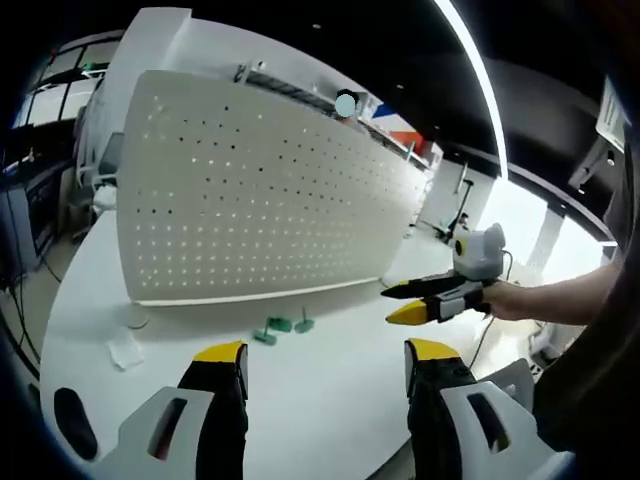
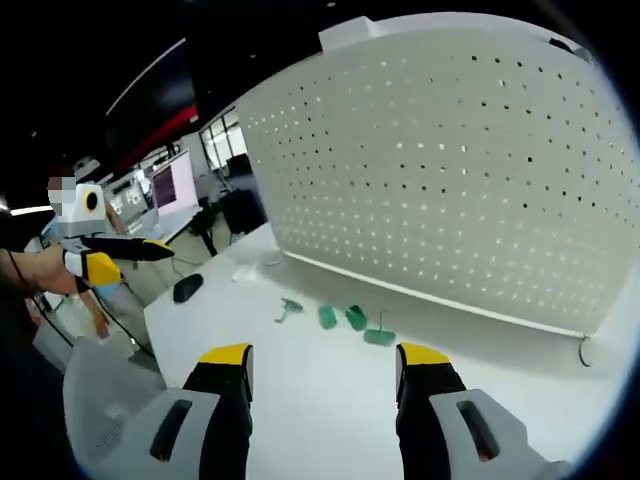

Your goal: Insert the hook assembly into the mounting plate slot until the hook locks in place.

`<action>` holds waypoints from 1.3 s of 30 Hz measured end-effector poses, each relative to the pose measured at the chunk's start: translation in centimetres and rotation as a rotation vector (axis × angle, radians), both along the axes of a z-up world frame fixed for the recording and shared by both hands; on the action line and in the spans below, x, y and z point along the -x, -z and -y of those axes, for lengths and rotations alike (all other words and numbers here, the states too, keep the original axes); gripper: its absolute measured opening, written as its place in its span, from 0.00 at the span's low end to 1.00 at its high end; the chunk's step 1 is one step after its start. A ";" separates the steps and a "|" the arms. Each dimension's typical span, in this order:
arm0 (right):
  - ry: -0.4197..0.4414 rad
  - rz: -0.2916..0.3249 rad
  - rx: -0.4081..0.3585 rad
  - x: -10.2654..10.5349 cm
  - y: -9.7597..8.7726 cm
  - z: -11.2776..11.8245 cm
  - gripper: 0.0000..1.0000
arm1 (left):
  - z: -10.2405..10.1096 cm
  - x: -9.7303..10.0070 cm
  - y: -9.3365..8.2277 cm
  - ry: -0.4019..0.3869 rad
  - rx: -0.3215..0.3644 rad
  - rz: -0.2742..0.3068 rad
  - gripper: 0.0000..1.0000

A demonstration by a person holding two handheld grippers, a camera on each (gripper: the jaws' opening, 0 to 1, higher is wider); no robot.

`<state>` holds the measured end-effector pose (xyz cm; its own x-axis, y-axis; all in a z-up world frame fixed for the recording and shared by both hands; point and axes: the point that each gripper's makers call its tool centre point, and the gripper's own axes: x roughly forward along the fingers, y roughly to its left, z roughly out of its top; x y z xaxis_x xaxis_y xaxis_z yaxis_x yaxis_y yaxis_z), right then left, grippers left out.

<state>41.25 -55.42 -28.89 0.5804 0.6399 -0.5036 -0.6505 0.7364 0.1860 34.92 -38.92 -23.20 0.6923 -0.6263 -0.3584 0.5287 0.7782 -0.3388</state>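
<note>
A: What colour is the pegboard (image 1: 260, 190)?

B: White, dotted all over with a regular grid of small dark holes. It stands on a white table (image 1: 330, 390).

A: And the small parts on the table?

B: The hooks (image 2: 352, 322) are green. A black oval object (image 2: 187, 288) lies farther off.

A: The grippers?

B: The left gripper (image 1: 325, 365) has yellow tips on black jaws, over a pale grey body. The right gripper (image 2: 322, 370) has the same colours.
</note>
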 end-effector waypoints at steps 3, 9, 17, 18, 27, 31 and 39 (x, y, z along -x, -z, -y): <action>-0.007 -0.003 0.002 -0.5 0.4 -0.4 0.57 | 0.0 -0.2 0.1 0.001 -0.001 0.000 0.65; -0.018 -0.019 -0.004 -1.5 1.3 -1.2 0.56 | -0.1 -0.5 0.2 -0.001 -0.001 -0.005 0.65; -0.037 -0.035 0.004 -2.9 2.6 -2.2 0.56 | -0.6 -0.9 0.7 -0.009 -0.004 -0.017 0.65; -0.039 -0.035 0.006 -3.0 2.7 -2.3 0.55 | -0.6 -1.0 0.8 -0.010 -0.003 -0.020 0.65; -0.052 -0.057 0.008 -3.7 4.1 -3.4 0.55 | -0.3 -1.3 1.3 -0.004 0.003 -0.032 0.64; -0.055 -0.066 0.009 -4.2 4.5 -3.8 0.55 | -0.2 -1.3 1.5 0.000 0.003 -0.038 0.64; -0.059 -0.077 0.012 -5.5 5.7 -4.3 0.54 | -0.4 -1.5 2.1 -0.004 0.007 -0.054 0.64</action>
<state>46.77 -51.09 -34.59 0.5012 0.6654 -0.5532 -0.6767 0.6999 0.2287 36.41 -38.49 -25.30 0.6746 -0.6262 -0.3908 0.5061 0.7778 -0.3727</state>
